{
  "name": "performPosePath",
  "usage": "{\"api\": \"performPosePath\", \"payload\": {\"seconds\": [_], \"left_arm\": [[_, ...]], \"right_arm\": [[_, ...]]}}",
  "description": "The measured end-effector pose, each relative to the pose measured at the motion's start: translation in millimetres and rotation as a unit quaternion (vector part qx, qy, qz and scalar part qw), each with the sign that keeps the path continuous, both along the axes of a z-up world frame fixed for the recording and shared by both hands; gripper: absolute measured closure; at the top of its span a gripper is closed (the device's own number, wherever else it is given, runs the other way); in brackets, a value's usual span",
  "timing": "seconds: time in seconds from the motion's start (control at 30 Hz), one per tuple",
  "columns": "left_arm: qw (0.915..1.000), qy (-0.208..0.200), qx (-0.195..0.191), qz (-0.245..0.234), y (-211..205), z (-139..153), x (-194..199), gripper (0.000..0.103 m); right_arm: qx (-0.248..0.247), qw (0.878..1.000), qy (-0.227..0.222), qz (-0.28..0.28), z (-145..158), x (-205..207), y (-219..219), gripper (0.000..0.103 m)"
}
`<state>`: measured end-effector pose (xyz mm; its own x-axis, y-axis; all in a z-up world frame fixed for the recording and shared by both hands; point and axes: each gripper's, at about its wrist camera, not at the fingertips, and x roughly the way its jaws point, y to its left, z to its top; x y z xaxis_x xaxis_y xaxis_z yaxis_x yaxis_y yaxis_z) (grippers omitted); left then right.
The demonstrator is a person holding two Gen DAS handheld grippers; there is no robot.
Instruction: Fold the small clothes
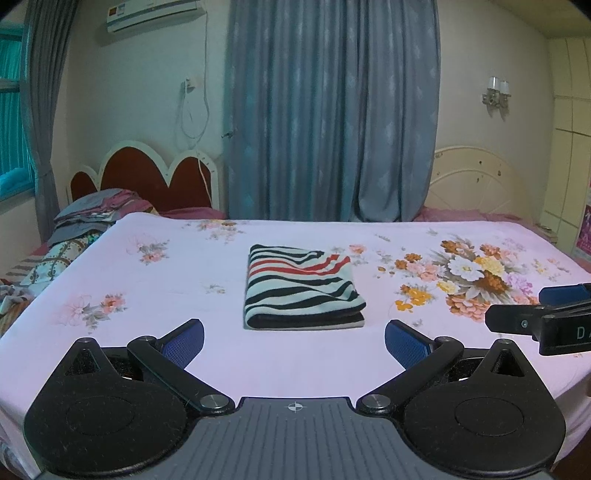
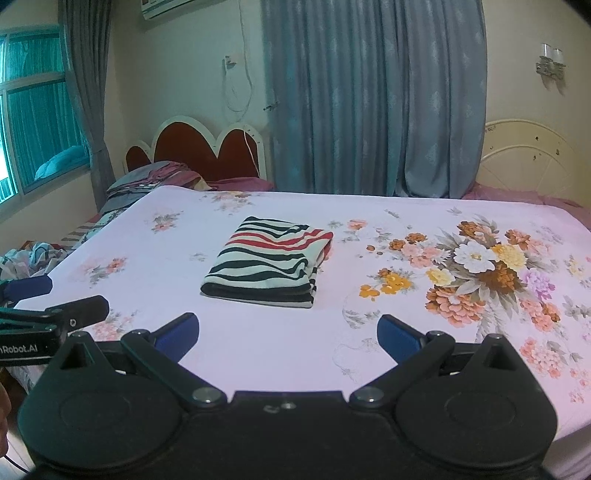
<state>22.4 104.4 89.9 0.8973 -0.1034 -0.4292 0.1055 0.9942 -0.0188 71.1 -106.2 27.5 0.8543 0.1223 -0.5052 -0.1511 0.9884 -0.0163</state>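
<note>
My left gripper (image 1: 294, 341) hangs released over the near edge of the bed, its blue-padded fingers (image 1: 184, 343) spread wide with nothing between them, and my right gripper (image 2: 288, 338) sits the same way just to its right, jaws apart and empty. Each shows in the other's camera: the right one pokes in at the right edge of the left wrist view, the left one at the left edge of the right wrist view, both level with the near part of the bed. Straight ahead of both, well apart from the fingers, lies the folded striped garment (image 1: 301, 286), a neat rectangle of black, white and red bands resting flat on the pink floral bedsheet (image 1: 166, 295). Nothing stands between my grippers and it; the sheet there is bare. To the right of the garment the sheet carries a large printed bouquet (image 2: 480, 266). Off the far left corner of the bed sits a pile of folded bedding (image 1: 88, 218) before a red scalloped headboard (image 1: 147, 173). Blue-grey curtains (image 1: 332, 110) hang behind the bed, with a cream headboard (image 2: 528, 158) to the far right, a wall lamp (image 1: 496, 92) above it and an air conditioner (image 1: 155, 14) high on the left. On the left gripper's body I read "Robot.AI" in the right wrist view; on the right gripper only "D A" shows, the rest cut off.
</note>
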Motion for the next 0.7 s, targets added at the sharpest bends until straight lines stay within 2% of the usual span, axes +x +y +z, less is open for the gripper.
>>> {"api": "performPosePath", "payload": {"seconds": [0.7], "left_arm": [[1.0,0.001,0.0,0.002,0.0,-3.6,4.0,0.0]], "right_arm": [[0.0,1.0,0.001,0.002,-0.3,2.3,1.3,0.001]]}}
